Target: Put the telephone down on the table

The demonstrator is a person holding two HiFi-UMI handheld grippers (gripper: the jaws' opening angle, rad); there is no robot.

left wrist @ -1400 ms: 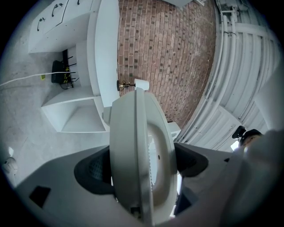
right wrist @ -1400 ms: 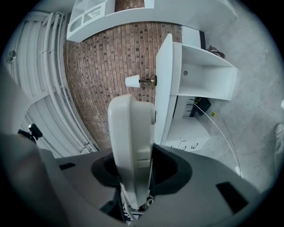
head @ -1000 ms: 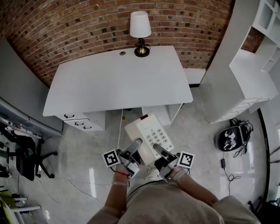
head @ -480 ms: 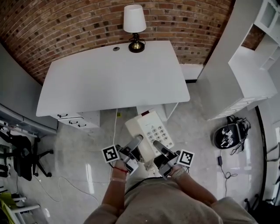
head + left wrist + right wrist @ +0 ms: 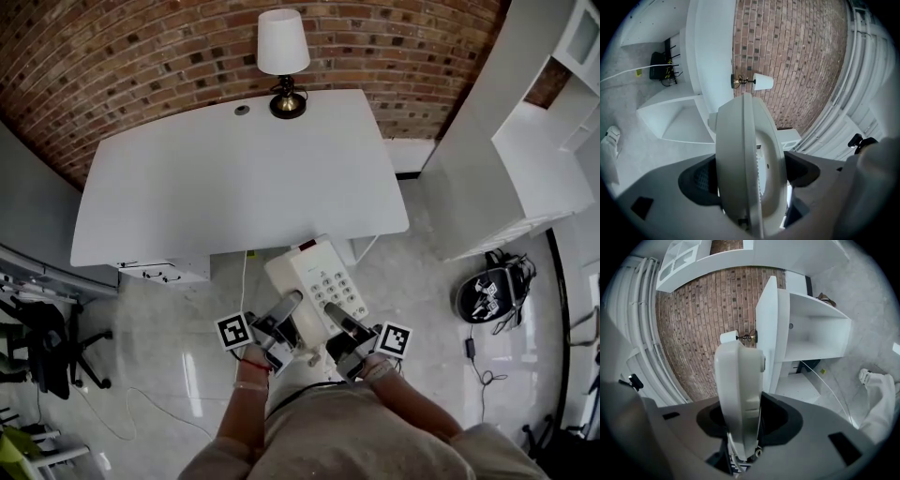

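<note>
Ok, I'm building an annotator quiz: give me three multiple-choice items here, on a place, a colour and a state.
1. Where does the lamp stand? A on the table's far edge, by the brick wall; B on the floor; C on a shelf.
2. The telephone's colour? A black; B white; C red.
3. The telephone is: A lying on the table; B on the floor; C held by the left gripper and right gripper.
Answers: A, its base sits on the tabletop; B, pale casing; C, both sets of jaws clamp it.
</note>
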